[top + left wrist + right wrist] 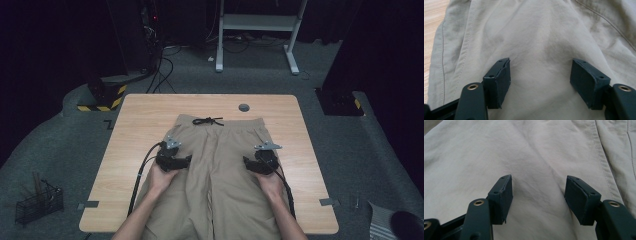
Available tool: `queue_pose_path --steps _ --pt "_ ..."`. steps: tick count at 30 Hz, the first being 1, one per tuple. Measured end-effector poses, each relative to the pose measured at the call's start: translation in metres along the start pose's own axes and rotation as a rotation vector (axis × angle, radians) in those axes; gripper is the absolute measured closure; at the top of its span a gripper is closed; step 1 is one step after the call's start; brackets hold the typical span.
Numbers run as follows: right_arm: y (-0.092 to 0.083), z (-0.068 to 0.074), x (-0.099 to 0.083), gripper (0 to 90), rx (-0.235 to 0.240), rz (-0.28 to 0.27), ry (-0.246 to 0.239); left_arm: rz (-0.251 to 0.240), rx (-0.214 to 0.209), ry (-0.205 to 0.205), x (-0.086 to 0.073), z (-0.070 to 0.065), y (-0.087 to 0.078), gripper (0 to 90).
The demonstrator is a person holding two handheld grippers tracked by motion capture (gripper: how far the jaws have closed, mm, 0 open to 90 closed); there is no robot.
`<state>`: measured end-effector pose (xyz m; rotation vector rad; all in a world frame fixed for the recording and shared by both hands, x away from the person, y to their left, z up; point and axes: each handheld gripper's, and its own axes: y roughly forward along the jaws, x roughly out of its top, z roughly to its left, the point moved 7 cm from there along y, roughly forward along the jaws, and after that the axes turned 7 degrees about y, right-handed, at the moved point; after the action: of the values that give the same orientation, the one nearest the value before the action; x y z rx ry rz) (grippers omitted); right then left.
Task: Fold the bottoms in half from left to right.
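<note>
A pair of khaki trousers (220,150) lies flat on the wooden table (145,115), waistband at the far side with a black drawstring (208,121) tied on it. My left gripper (187,160) rests on the left leg near its outer seam, jaws pointing inward. In the left gripper view the left gripper (540,67) stands open over a soft ridge of cloth (544,47), and the pads (502,77) do not pinch it. My right gripper (246,161) mirrors it on the right leg. The right gripper (539,183) is also open, with smooth fabric (536,157) between the jaws.
A grey round cable port (244,107) sits in the table beyond the waistband. Tape pieces (90,205) mark the near corners. On the floor, a wire basket (37,202) stands at the left, a yellow-black striped base (102,97) at the far left, and a white desk frame (257,22) behind.
</note>
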<state>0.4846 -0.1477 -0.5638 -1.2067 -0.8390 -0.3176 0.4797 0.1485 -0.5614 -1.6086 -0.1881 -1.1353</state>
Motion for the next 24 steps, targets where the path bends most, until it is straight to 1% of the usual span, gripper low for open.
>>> queue_pose_path --steps 3,5,8,11,12,16,17,21,22,24 --pt "0.001 0.0 -0.001 39.1 0.0 0.004 -0.008 0.009 0.008 0.011 -0.002 0.0 0.002 32.9" --pt "0.003 0.001 -0.003 38.9 -0.002 0.016 -0.005 0.018 0.009 0.015 -0.003 0.0 0.003 32.9" --pt "0.004 0.002 -0.005 38.8 -0.015 0.01 -0.032 0.021 0.011 0.022 -0.005 0.0 0.005 33.2" --pt "0.004 0.001 -0.005 38.7 -0.014 0.004 -0.03 0.02 0.012 0.023 -0.006 0.0 0.006 33.8" --pt "0.003 0.002 -0.006 38.6 -0.014 -0.002 -0.033 0.021 0.02 0.034 -0.007 -0.001 0.005 33.8" --pt "0.003 0.002 -0.007 38.6 -0.012 -0.007 -0.033 0.014 0.021 0.033 -0.009 -0.002 0.004 33.8" --pt "0.002 0.002 -0.008 38.6 -0.01 -0.012 -0.035 0.006 0.022 0.032 -0.01 -0.002 0.003 33.7" --pt "0.0 0.003 -0.01 38.5 -0.01 -0.011 -0.034 0.0 0.021 0.034 -0.012 -0.003 0.001 33.7" --pt "-0.001 0.003 -0.011 38.6 -0.009 -0.011 -0.038 -0.014 0.023 0.031 -0.014 -0.005 0.0 33.7" --pt "-0.002 0.004 -0.013 38.6 -0.01 -0.011 -0.034 -0.02 0.023 0.031 -0.015 -0.006 -0.001 33.7"
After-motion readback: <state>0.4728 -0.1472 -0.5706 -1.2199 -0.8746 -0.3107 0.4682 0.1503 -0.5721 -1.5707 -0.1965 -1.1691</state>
